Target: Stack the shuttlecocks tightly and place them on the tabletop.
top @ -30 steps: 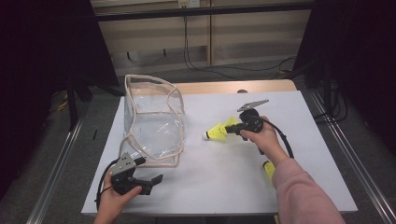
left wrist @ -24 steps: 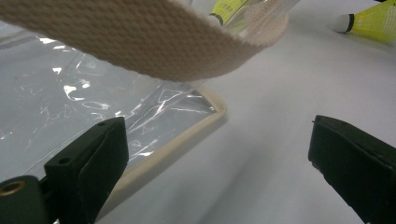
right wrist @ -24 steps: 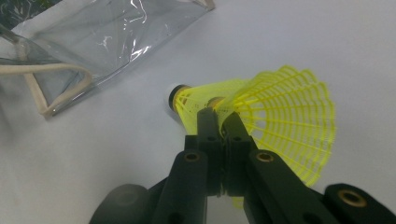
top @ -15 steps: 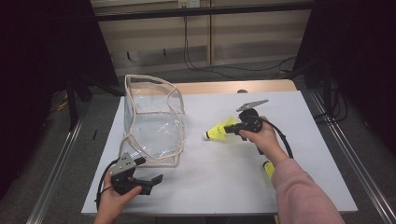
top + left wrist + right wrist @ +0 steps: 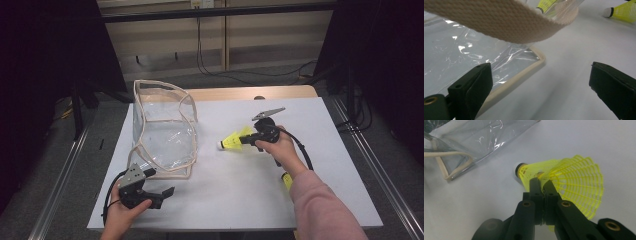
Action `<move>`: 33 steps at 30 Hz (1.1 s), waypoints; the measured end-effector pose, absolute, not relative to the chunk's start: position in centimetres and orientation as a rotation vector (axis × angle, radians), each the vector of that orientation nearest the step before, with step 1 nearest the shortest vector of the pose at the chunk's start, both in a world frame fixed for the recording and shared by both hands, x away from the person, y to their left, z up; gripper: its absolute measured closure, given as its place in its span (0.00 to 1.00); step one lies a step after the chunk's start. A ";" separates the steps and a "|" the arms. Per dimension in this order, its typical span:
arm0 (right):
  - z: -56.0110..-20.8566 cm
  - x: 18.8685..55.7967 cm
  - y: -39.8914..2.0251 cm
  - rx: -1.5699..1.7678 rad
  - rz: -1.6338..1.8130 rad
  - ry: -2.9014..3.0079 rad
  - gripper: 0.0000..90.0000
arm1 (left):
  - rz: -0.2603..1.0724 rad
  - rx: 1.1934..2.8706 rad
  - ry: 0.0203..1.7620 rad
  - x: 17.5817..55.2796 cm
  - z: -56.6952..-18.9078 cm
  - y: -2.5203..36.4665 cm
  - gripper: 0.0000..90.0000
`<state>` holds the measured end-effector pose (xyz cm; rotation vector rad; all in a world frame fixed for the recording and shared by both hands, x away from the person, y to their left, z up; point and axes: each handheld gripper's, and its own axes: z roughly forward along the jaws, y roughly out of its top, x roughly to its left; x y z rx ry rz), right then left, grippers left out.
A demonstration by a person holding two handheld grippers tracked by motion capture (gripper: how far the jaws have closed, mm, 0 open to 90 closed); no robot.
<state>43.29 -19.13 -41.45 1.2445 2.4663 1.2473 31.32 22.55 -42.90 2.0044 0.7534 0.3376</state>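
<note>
At the centre right of the high view, the right gripper (image 5: 248, 140) is clamped on the skirt of a yellow shuttlecock (image 5: 233, 141), its white cork aimed left toward the clear bag (image 5: 162, 131), probably so it can go in nose first. The bag stands at centre left on the white table (image 5: 240, 190), mouth propped up by its beige trim. At the lower left, the left gripper (image 5: 165, 192) rests with jaws wide apart and empty, near the bag's corner, seemingly ready to steady it.
</note>
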 end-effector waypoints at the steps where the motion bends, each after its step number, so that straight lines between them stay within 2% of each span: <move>1: -41.4 43.3 -19.1 1.244 1.249 2.467 0.99 | 0.339 2.006 0.751 31.3 -42.9 22.5 0.06; 23: -41.9 43.3 -18.8 1.249 1.240 2.485 0.98 | 0.344 2.005 0.757 31.2 -42.8 22.6 0.06; 33: -41.8 43.3 -19.1 1.243 1.181 2.508 0.87 | 0.335 2.000 0.761 31.2 -42.9 22.6 0.06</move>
